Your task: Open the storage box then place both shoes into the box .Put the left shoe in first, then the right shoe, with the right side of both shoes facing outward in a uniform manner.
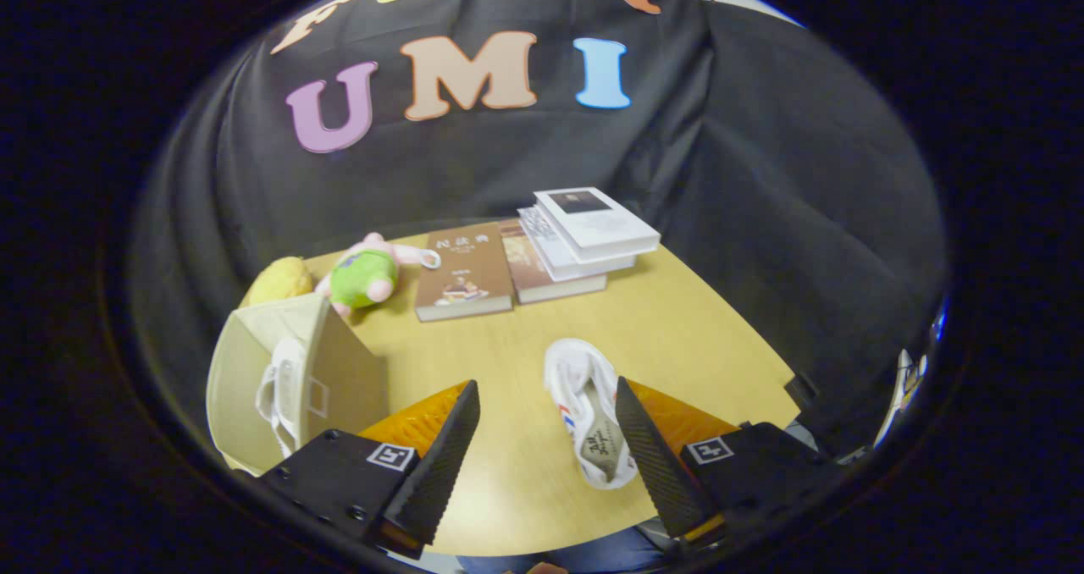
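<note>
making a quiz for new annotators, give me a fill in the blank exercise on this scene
1. One white shoe already sits inside the beige ____.
2. The other shoe lies on the wooden table, beside the right one of the ____ fingers.
3. The gripper holds ____ between its fingers.
4. The plush toy lies between the storage box and the ____.

Missing words: storage box; open; nothing; books
</note>
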The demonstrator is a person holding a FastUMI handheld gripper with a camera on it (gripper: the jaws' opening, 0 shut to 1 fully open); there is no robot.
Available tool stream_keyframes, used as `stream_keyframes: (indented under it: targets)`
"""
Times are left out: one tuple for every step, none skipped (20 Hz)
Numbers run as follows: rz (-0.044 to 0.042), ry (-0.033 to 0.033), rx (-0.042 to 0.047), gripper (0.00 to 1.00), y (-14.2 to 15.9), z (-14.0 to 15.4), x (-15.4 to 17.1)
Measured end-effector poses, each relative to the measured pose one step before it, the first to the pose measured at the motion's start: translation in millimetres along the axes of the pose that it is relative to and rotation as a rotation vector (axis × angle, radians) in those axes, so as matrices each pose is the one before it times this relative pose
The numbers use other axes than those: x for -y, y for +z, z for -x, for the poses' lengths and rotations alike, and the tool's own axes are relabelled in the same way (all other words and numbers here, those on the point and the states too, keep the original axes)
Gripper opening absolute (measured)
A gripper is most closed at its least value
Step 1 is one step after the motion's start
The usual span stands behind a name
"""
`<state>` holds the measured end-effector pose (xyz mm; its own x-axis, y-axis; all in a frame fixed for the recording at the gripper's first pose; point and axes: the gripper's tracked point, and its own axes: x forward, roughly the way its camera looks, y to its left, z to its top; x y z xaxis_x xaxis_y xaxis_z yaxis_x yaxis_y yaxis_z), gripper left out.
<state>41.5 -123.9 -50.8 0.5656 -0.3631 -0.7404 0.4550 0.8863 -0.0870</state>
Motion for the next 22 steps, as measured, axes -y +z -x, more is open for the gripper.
stream_keyframes:
  targets:
    - [-0.00879, -0.02353, -0.02659, 1.0, -8.59, -8.36, 12.21]
    - [-0.0064, -0.02471, -0.02921, 1.0, -10.13, -10.38, 11.69]
    - [-0.00537, -0.02974, -0.03332, 1.0, -9.12, -9.23, 13.06]
    - [0.00267, -0.0276, -0.03036, 1.0, -8.24, -7.73, 12.1]
    - [0.00657, -0.02448, -0.02959, 1.0, -7.17, -8.58, 10.12]
    - [0.00728, -0.02071, -0.02822, 1.0, -6.08, -6.82, 7.73]
    - [0.00738, -0.01401, -0.02245, 1.0, -4.76, -7.74, 6.32]
    - [0.00736, -0.00809, -0.02446, 1.0, -5.51, -6.64, 3.54]
    - [0.00681, -0.01425, -0.02075, 1.0, -3.99, -6.84, 3.72]
    - [0.00538, -0.00703, -0.01874, 1.0, -3.75, -7.64, 2.82]
    - [0.00263, 0.00135, -0.01589, 0.98, -2.38, -6.82, -1.13]
    - [0.00468, 0.00438, -0.01588, 0.97, -2.7, -6.02, -2.08]
    - [0.00879, 0.00558, -0.0117, 0.96, -1.58, -4.21, -2.26]
    - [0.01249, -0.00063, -0.00786, 0.95, -1.22, -5.4, -1.34]
    - [0.01439, -0.00235, -0.00656, 0.93, 0.3, -2.8, -0.15]
    - [0.0145, 0.00131, -0.0013, 0.92, 1.33, -4.96, -2.4]
    - [0.00988, 0.0043, 0.00132, 0.91, 3.16, -4.61, -2.09]
    - [0.01086, 0.00081, 0.00399, 0.9, 2.67, -5.72, -1.1]
    - [0.01458, -0.00672, -0.00535, 0.89, 0.3, -4.36, 1.43]
    - [0.0078, -0.00199, -0.00242, 0.87, 0.47, -4.55, 0.52]
    - [0.0032, 0.0049, -0.00416, 0.86, 0.78, -3.76, -1.27]
    - [-0.00466, 0.01373, 0.00357, 0.85, 1.95, -1.58, -2.07]
